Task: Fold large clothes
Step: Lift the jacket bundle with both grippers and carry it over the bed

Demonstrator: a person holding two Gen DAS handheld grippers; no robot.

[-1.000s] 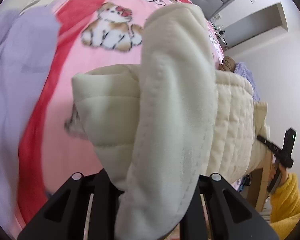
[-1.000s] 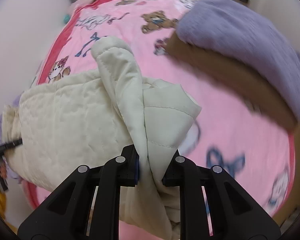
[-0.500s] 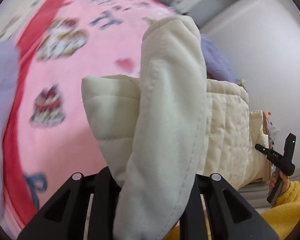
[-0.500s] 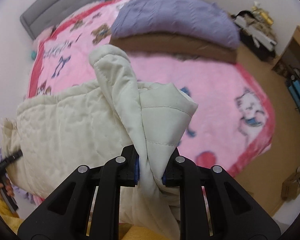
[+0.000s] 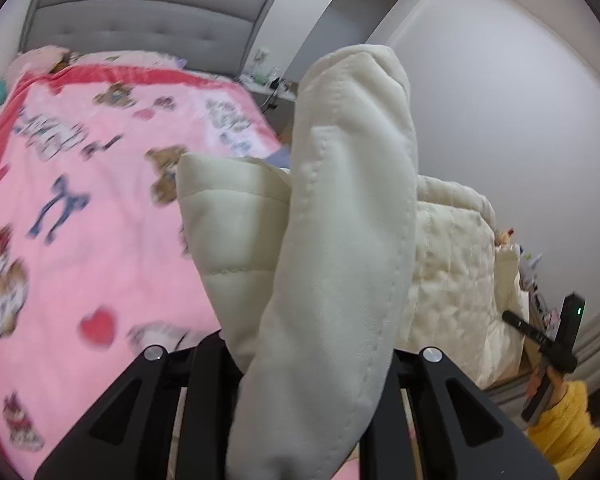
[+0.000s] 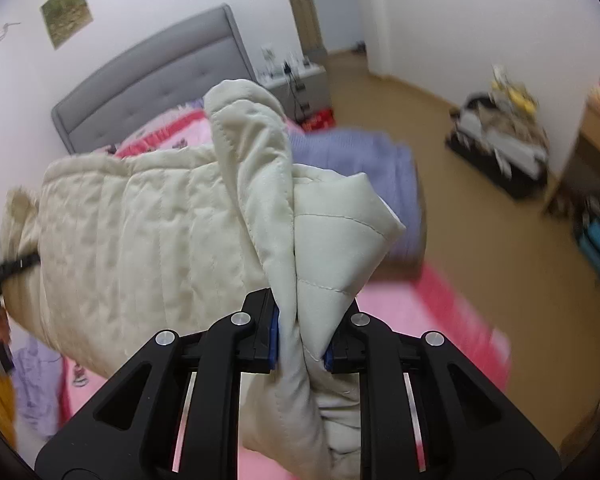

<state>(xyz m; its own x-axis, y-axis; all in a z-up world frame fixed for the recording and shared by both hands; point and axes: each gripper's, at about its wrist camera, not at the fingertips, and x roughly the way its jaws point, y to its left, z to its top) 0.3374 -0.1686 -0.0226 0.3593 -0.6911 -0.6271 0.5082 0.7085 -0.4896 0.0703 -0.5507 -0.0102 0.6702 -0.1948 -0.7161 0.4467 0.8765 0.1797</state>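
Observation:
A cream quilted jacket (image 5: 340,240) hangs stretched between both grippers, lifted above the pink cartoon blanket (image 5: 80,220) on the bed. My left gripper (image 5: 312,364) is shut on a thick padded fold of it, which bulges up between the fingers. In the right wrist view the same jacket (image 6: 140,232) spreads to the left, and my right gripper (image 6: 300,340) is shut on a bunched corner, blue pads pressed against the cloth. The right gripper's handle (image 5: 556,344) shows at the far right of the left wrist view, held by a hand in a yellow sleeve (image 5: 564,420).
A grey padded headboard (image 5: 140,32) stands at the bed's far end, a cluttered nightstand (image 6: 296,76) beside it. A lavender garment (image 6: 360,160) lies on the bed's edge. Wooden floor (image 6: 480,240) lies to the right, with a heap of belongings (image 6: 500,136) by the wall.
Both grippers have risen and swung with the jacket still held. The views tipped up from the blanket to the headboard, walls and floor. The jacket has lifted higher off the bed.

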